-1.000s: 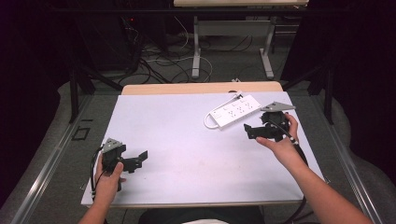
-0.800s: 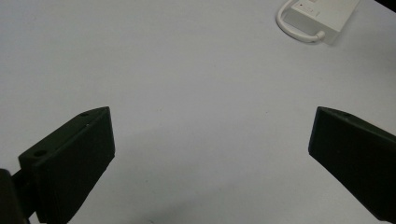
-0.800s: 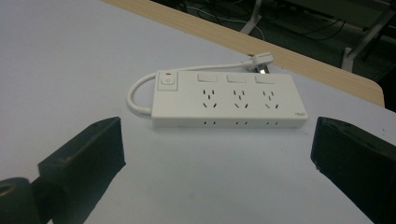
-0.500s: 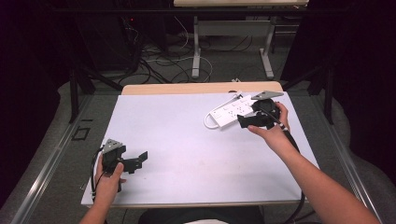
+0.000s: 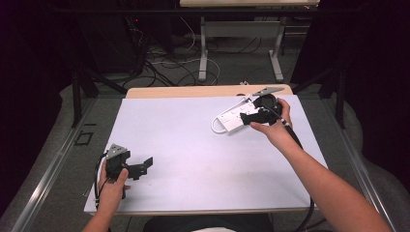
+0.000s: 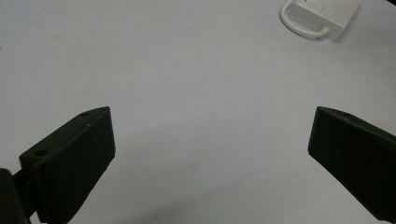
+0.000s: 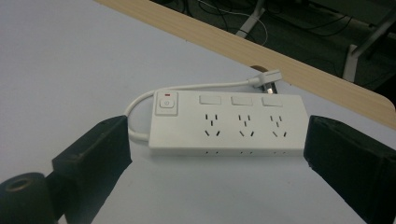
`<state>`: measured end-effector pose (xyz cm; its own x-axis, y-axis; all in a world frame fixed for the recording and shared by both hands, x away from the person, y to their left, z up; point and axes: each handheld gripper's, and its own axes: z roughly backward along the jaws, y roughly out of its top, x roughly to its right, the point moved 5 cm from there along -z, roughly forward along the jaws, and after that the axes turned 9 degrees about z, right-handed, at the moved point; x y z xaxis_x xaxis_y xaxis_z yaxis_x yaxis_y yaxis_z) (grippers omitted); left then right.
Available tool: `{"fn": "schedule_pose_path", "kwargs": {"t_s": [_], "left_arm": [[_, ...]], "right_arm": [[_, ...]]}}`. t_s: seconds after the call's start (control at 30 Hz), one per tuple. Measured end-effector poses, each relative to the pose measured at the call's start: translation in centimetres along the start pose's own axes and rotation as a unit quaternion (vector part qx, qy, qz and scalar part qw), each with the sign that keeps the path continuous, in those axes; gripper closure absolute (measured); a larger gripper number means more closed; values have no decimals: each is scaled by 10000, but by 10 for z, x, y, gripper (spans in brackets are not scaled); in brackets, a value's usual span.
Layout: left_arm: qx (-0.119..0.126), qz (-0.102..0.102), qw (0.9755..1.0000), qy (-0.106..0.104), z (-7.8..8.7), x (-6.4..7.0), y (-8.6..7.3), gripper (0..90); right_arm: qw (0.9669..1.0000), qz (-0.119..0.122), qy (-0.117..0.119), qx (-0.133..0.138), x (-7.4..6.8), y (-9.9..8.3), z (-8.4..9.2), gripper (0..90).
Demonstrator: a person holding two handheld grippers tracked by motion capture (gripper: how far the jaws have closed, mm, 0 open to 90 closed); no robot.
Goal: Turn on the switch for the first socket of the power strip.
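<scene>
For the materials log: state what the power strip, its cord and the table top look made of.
Power strip: likely hard white plastic, smooth with a soft sheen and moulded sockets.
Cord: probably white rubbery plastic, since it bends in a loop.
Table top: matte pale sheet, material unclear; its far edge shows light wood grain.

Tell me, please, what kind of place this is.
Probably a lab or workshop set up for recording. A white-topped table holds a white power strip, loose cables lie on the floor behind it, and dark curtains surround it.
</scene>
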<state>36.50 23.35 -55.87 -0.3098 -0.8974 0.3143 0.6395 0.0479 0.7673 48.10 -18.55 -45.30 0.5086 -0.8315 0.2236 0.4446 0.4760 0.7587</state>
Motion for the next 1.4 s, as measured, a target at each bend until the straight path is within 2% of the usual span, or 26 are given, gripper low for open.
{"fn": "schedule_pose_path", "kwargs": {"t_s": [0.27,0.5,0.63,0.97,1.07,1.13,1.2,1.4], "left_arm": [[-2,13,10000,15,-1,-1,0,7],[-54,32,10000,46,0,-2,-1,7],[-40,40,10000,54,0,-3,0,7],[-62,51,10000,59,-1,-4,-1,8],[-45,62,10000,46,-1,-4,-1,8],[17,75,9999,67,-2,-4,-1,8],[-57,65,10000,41,-1,-5,-1,8],[-49,96,9999,56,-1,-5,-1,10]], "right_arm": [[10000,-49,-40,-54,4,10,-14,147],[9999,-139,-40,18,7,19,-24,152],[9997,-220,-58,26,7,23,-30,156],[9998,-188,23,46,3,32,-45,176],[9996,-265,54,56,1,36,-52,186],[9996,-277,58,59,1,37,-53,189],[9995,-302,68,78,0,37,-57,192],[9993,-348,121,55,-1,35,-71,217]]}}
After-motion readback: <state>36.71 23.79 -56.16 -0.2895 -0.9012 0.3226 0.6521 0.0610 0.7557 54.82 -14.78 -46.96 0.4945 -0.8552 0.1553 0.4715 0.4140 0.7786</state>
